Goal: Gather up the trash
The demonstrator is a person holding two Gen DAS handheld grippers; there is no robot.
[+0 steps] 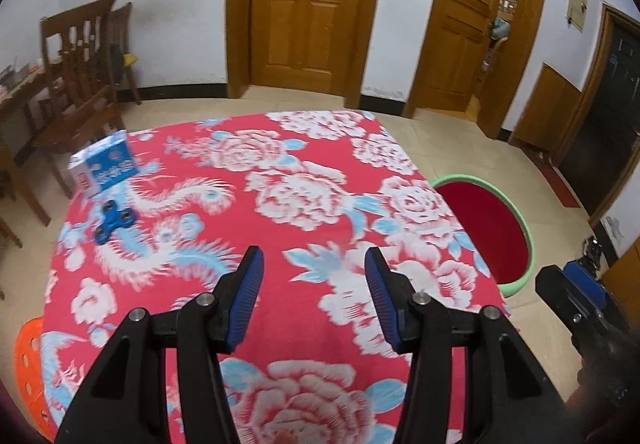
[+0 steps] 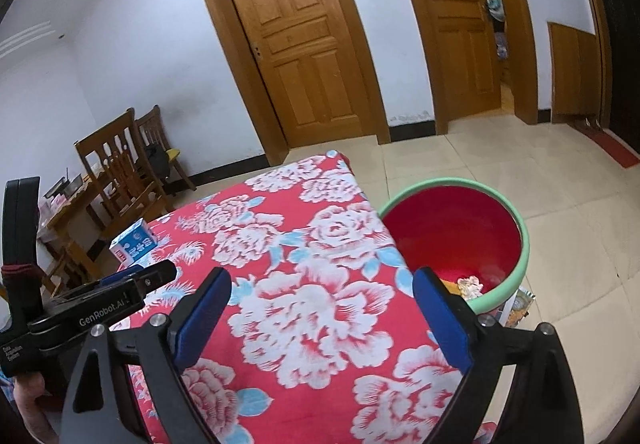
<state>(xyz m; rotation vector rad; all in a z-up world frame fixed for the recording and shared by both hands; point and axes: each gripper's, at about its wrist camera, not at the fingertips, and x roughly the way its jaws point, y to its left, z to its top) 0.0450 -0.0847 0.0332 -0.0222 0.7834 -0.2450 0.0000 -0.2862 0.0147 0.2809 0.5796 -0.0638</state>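
I have both grippers raised over the surface [image 1: 280, 172], which is covered by a red cloth printed with white and blue flowers. My left gripper [image 1: 314, 264] has its blue pads partly spread with nothing between them, only the cloth showing below. My right gripper [image 2: 322, 284] stands spread wide and holds nothing; through its gap I see cloth and the near edge of the bin.

The bin [image 2: 524, 244], red inside with a pale green rim, sits on the tiled floor just beside the surface on my right. Some crumpled trash [image 2: 472, 284] lies at its bottom, close to the near wall.

At the far left corner of the surface a small blue and white carton [image 1: 106, 166] stands upright, and a blue fidget spinner [image 1: 116, 222] lies flat near it, apart from the carton. Both are well apart from my grippers. Wooden chairs [image 1: 80, 76] stand beyond that corner
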